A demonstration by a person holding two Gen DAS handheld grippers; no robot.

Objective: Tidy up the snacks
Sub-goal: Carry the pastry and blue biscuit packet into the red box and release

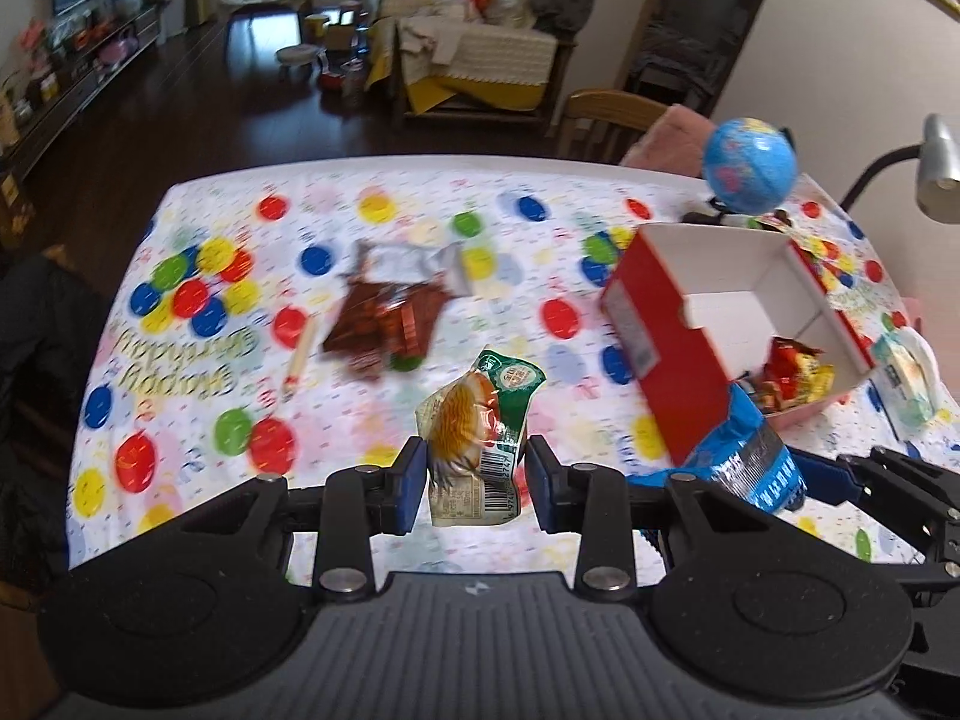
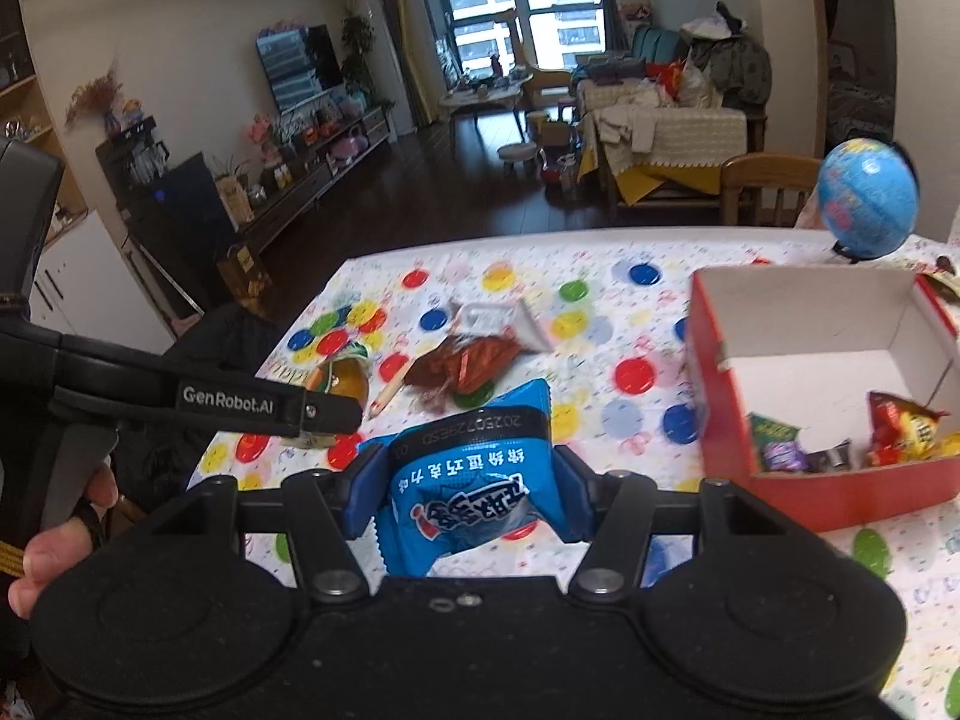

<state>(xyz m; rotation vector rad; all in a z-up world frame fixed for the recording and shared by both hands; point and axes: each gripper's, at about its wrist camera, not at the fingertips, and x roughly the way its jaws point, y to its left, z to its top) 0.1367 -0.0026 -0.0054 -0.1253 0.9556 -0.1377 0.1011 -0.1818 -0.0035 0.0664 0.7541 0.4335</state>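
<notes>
My left gripper (image 1: 477, 480) is shut on a green and orange snack packet (image 1: 480, 420), held above the table. My right gripper (image 2: 468, 492) is shut on a blue snack packet (image 2: 474, 480); this blue packet (image 1: 750, 468) also shows in the left wrist view, just in front of the red box. The red box (image 2: 720, 402) with a white inside stands at the right and holds several small snacks (image 2: 900, 432). A brown snack packet (image 1: 390, 318) with a torn silver top lies mid-table. The left gripper (image 2: 330, 420) also appears at the left of the right wrist view.
The table wears a cloth with coloured dots (image 1: 372, 207). A pencil (image 1: 300, 360) lies left of the brown packet. A blue globe (image 1: 750, 162), a desk lamp (image 1: 936, 174) and a tissue pack (image 1: 906, 378) stand around the box. A person's hand (image 2: 54, 546) grips the left tool.
</notes>
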